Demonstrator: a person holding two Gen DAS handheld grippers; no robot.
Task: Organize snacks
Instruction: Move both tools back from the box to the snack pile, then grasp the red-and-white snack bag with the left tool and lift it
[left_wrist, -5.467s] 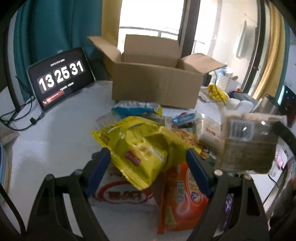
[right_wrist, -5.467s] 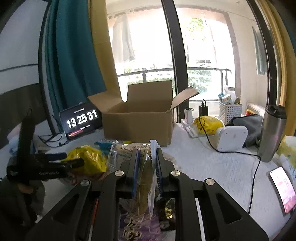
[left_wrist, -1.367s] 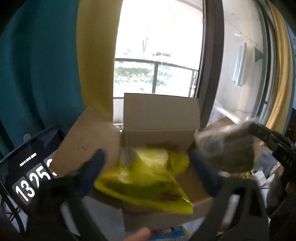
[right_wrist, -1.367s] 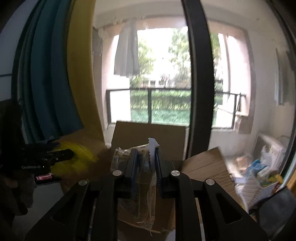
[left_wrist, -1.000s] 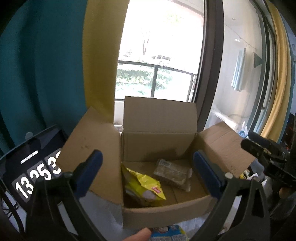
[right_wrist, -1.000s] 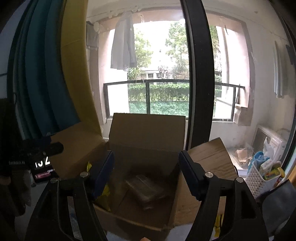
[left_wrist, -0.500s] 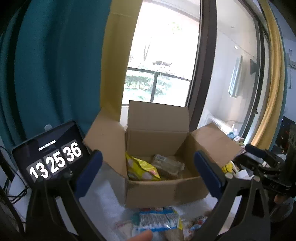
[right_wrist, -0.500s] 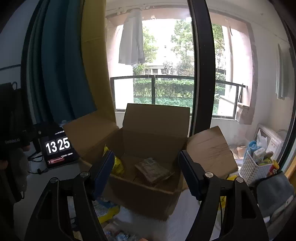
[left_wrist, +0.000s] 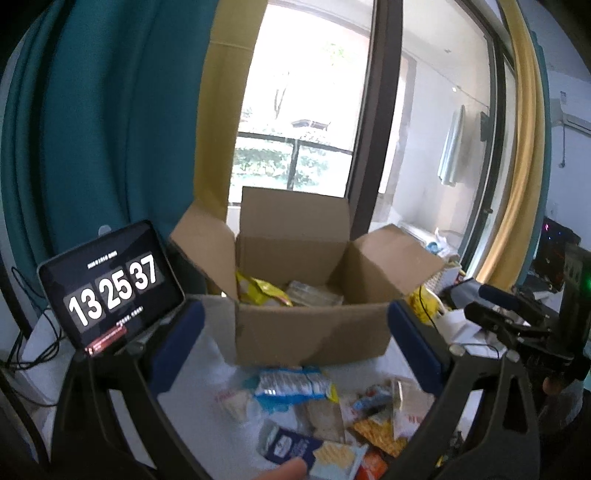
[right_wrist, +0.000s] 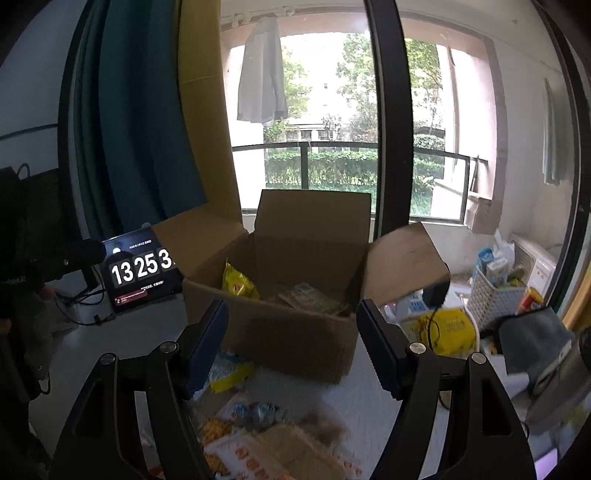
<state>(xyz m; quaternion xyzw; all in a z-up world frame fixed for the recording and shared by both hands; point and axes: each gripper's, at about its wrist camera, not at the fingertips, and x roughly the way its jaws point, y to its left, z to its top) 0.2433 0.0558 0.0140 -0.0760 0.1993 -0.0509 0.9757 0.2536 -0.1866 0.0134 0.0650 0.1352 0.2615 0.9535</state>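
An open cardboard box (left_wrist: 310, 332) (right_wrist: 295, 332) stands on the white table with its flaps spread. Inside lie a yellow snack bag (left_wrist: 260, 291) (right_wrist: 238, 284) and a clear-wrapped pack (left_wrist: 314, 295) (right_wrist: 310, 297). My left gripper (left_wrist: 295, 343) is open and empty, a little back from the box front. My right gripper (right_wrist: 291, 343) is open too, with nothing between its blue pads. More snacks lie on the table in front of the box: a blue-and-white packet (left_wrist: 291, 384), a dark blue packet (left_wrist: 291, 445), orange wrappers (left_wrist: 376, 430) and a white-and-red pack (right_wrist: 258, 458).
A tablet clock (left_wrist: 110, 288) (right_wrist: 142, 275) leans at the left with cables beside it. To the right are a yellow bag (right_wrist: 448, 326), a white basket (right_wrist: 495, 291) and a grey pouch (right_wrist: 532, 339). Teal and yellow curtains and a window stand behind.
Both grippers dropped their packs into the box and opened, then drew back from it. The box looks smaller now and the snacks on the table have come into view.
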